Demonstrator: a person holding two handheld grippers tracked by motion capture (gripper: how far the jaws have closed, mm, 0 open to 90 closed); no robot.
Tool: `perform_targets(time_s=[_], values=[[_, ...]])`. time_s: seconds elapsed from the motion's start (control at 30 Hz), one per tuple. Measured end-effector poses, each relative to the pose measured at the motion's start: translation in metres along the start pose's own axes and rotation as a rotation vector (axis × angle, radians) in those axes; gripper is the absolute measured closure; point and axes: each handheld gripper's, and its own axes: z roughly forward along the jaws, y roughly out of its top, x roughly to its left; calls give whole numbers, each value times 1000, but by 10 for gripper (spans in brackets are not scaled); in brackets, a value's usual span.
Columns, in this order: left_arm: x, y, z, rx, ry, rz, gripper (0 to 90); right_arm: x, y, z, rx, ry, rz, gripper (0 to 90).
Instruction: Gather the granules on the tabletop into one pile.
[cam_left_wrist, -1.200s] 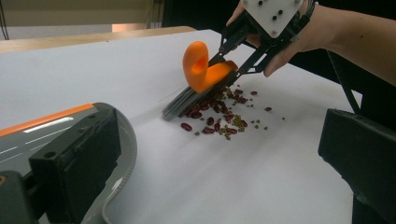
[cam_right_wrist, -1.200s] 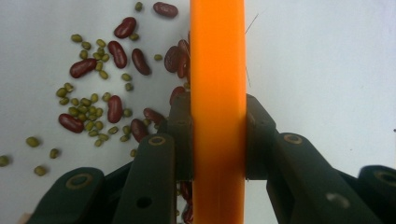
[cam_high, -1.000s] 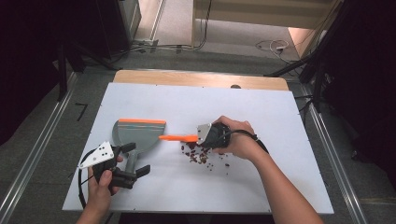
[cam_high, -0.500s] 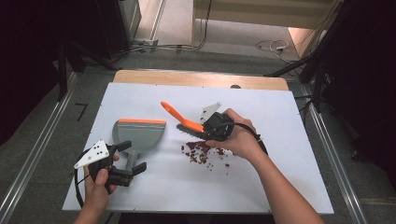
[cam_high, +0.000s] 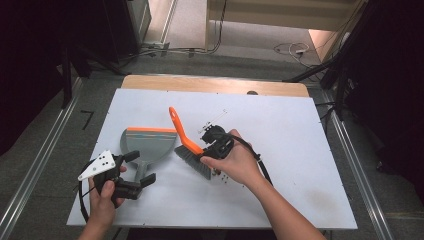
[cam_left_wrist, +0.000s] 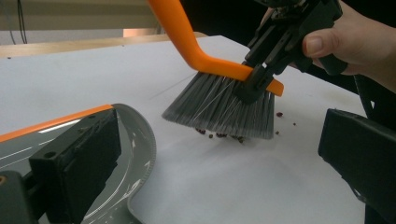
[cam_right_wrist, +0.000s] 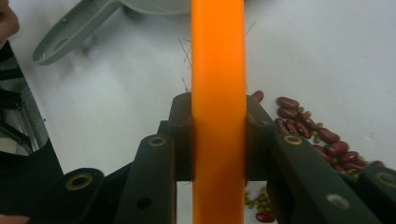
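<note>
While R tongs (cam_high: 214, 146) clamp brush (cam_high: 186, 142), L tongs (cam_high: 142, 169) gape by dustpan (cam_high: 145, 146), wrist low.

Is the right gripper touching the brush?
Touching. In the right gripper view the right gripper has both jaws pressed flat against the orange brush, with no gap either side.

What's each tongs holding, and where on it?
Right tongs: shut on the brush, clamped across the orange back just above the bristles. Left tongs: open, jaws either side of the dustpan handle, nothing held.
</note>
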Motion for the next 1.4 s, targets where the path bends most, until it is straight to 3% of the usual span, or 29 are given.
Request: perform_targets(time_s=[0.13, 0.3, 0.63, 1.07, 1.17, 1.27, 1.4], values=[[1, 0, 0, 0, 0, 0, 0, -2, -6, 10, 9, 12, 65, 686], [1, 0, 0, 3, 0, 3, 0, -19, -15, 12, -2, 15, 176, 686], [0, 0, 1, 5, 0, 0, 0, -50, -31, -3, -7, -4, 259, 686], [-1, -1, 2, 8, -2, 1, 0, -73, -43, -18, -14, -12, 321, 686], [-1, -1, 3, 13, 2, 1, 0, -71, -42, -23, -34, -1, 322, 686], [0, -1, 4, 12, 0, 1, 0, -65, -37, -26, -52, 46, 329, 686], [-1, -1, 4, 15, -2, 3, 0, -52, -24, -15, -30, 63, 303, 686]])
